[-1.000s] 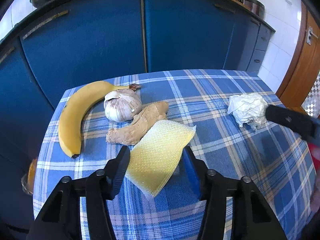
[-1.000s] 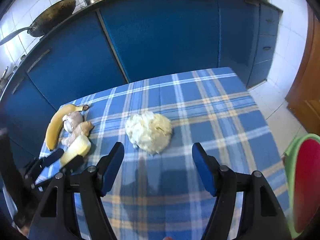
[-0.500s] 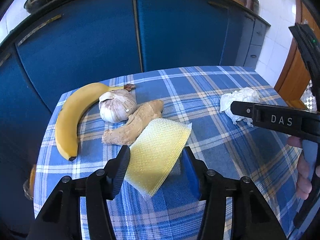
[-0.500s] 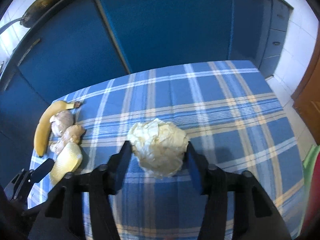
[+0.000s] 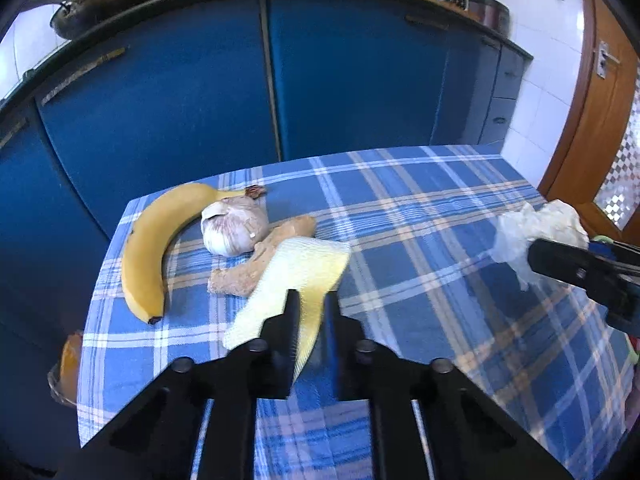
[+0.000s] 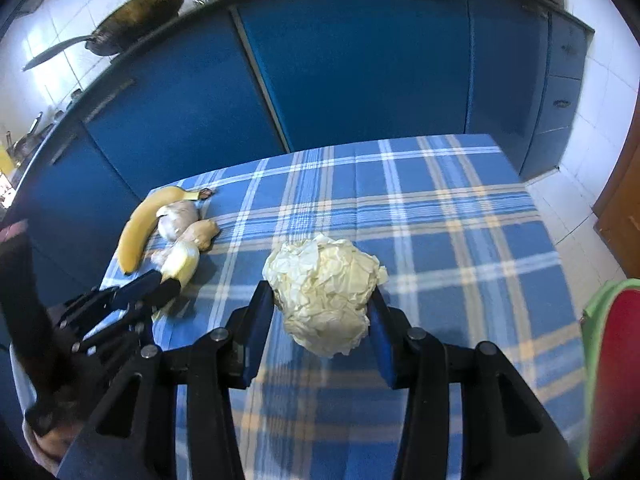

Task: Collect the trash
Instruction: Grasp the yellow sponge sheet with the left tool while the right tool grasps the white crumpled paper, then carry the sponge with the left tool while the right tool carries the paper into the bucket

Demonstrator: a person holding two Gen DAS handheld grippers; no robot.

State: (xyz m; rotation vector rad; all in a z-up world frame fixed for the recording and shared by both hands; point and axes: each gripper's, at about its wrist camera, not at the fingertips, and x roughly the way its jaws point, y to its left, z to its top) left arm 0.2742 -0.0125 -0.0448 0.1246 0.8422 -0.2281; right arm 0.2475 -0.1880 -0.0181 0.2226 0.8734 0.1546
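Note:
A yellow mesh scouring pad point(image 5: 296, 268) lies on the blue checked tablecloth point(image 5: 420, 208), leaning against a ginger root. My left gripper point(image 5: 310, 300) is shut on the pad's near edge, which is pinched into a fold; the pad point(image 6: 182, 264) and this gripper point(image 6: 160, 284) also show in the right wrist view. A crumpled white paper wad point(image 6: 324, 280) sits between the fingers of my right gripper point(image 6: 320, 300). Its jaws are closing and both pads press into the paper. From the left wrist view the wad point(image 5: 532, 226) sticks out past one right fingertip point(image 5: 560, 264).
A banana point(image 5: 152, 244), a garlic bulb point(image 5: 234, 226) and the ginger root point(image 5: 240, 280) lie at the table's left. Blue cabinets point(image 5: 352, 80) stand close behind the table. A red and green container point(image 6: 612, 360) is off the table's right edge. A wok point(image 6: 136, 20) rests on the counter.
My left jaws have closed on the yellow pad and folded it. My right gripper moved forward over the paper wad and narrowed around it.

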